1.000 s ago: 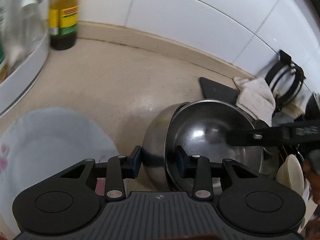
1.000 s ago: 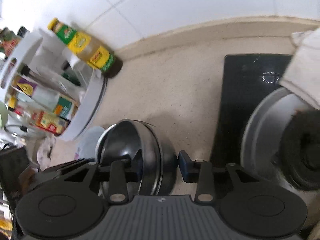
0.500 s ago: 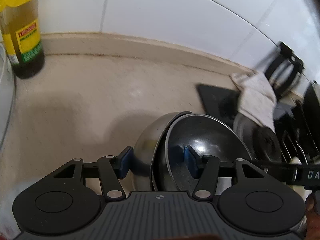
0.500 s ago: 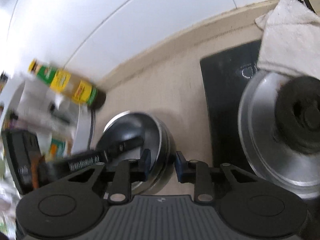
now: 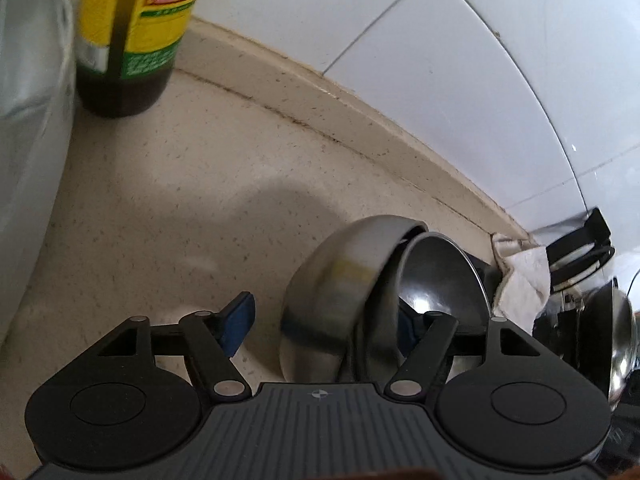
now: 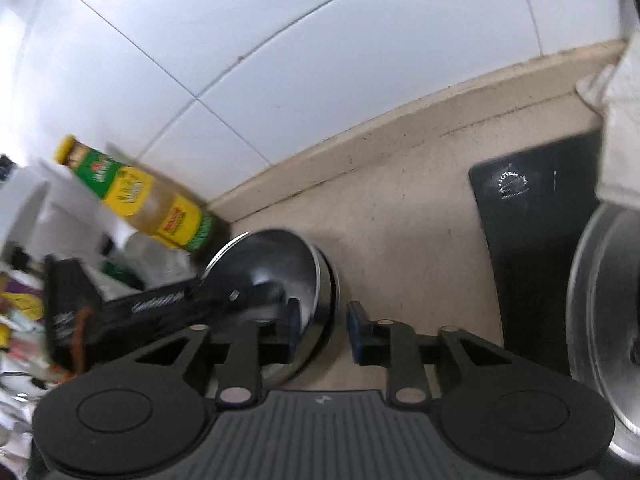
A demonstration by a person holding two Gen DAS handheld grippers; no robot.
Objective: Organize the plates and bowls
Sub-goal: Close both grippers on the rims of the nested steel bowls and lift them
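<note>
Left wrist view: beige speckled countertop point(image 5: 168, 200) ran back to a white tiled wall point(image 5: 460, 60). An oil bottle point(image 5: 132, 36) stood near the wall, upper left. Two nested steel bowls point(image 5: 340, 292) were tipped on edge on the counter, mouths facing right and rounded bottoms facing left. The left gripper point(image 5: 324, 324) was spread wide; its left pad was clear of the bowls and its right pad sat inside the inner bowl. A white cloth point(image 5: 524, 276) lay at right.

Right wrist view: same counter and tiles. The bowls' mouths faced left toward the bottle. The right gripper point(image 6: 324, 328) was open, straddling the bowl rim without clamping. A black mat point(image 6: 536, 248) lay right.
</note>
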